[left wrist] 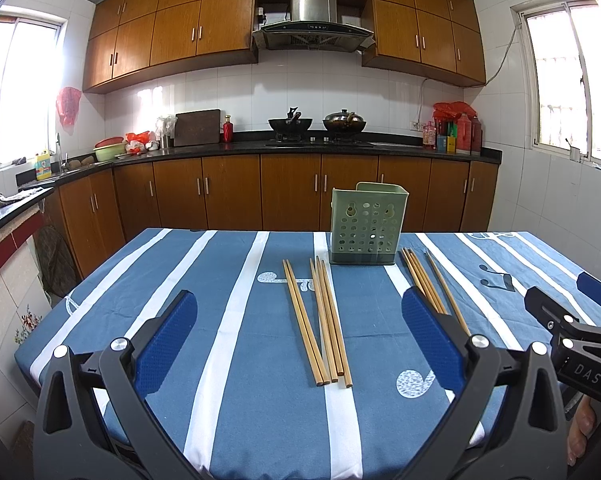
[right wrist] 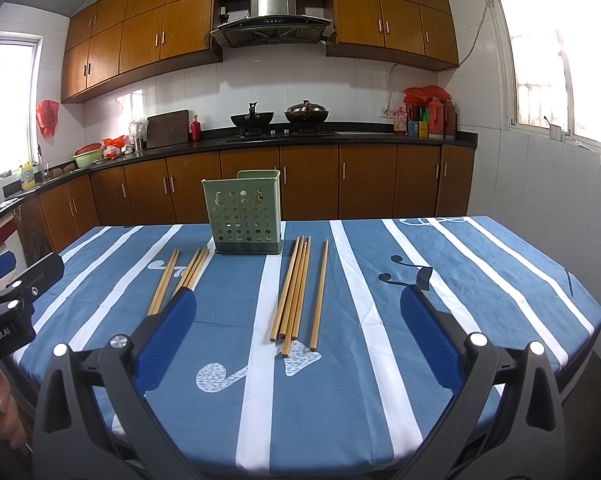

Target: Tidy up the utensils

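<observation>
Blue, white-striped table (left wrist: 236,320) in a kitchen with wooden cabinets (left wrist: 228,192) far behind. Green holder (left wrist: 366,228) upright at far centre, chopsticks (left wrist: 320,320) flat left and right of it. Left gripper (left wrist: 298,340) and right gripper (right wrist: 298,340) both spread wide, empty, above the near edge.

"DAS" in pale letters on the right gripper (left wrist: 592,300) body, left wrist view. "GenRobot.AI" on the left gripper (right wrist: 8,276) body, right wrist view. Bottle labels unreadable.

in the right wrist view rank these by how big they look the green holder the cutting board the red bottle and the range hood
1. Range hood
2. Green holder, though nearness to the camera flatters it
3. Cutting board
4. Red bottle
</observation>
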Tool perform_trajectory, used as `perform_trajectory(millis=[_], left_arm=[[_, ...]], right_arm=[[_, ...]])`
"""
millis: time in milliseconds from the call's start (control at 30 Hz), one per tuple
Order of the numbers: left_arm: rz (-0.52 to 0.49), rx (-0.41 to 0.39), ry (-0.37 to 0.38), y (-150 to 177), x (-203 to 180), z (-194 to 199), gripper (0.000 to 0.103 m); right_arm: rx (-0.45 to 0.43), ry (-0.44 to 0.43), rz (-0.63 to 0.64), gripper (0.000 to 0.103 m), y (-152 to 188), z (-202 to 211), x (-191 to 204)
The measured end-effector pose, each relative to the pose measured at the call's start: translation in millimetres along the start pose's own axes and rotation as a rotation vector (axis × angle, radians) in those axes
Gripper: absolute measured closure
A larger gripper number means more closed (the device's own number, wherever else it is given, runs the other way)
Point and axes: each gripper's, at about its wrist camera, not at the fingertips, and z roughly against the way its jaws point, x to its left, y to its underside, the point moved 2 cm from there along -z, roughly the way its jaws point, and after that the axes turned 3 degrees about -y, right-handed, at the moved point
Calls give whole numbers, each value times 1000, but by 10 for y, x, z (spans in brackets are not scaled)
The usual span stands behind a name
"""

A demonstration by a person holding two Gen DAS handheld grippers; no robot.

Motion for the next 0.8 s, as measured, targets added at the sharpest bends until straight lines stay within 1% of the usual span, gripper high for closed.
perform_trajectory(millis=[800], left_arm=[[1,2,0,0,0,-1,2]], right_arm=[[1,-1,-3,4,12,-20,6]])
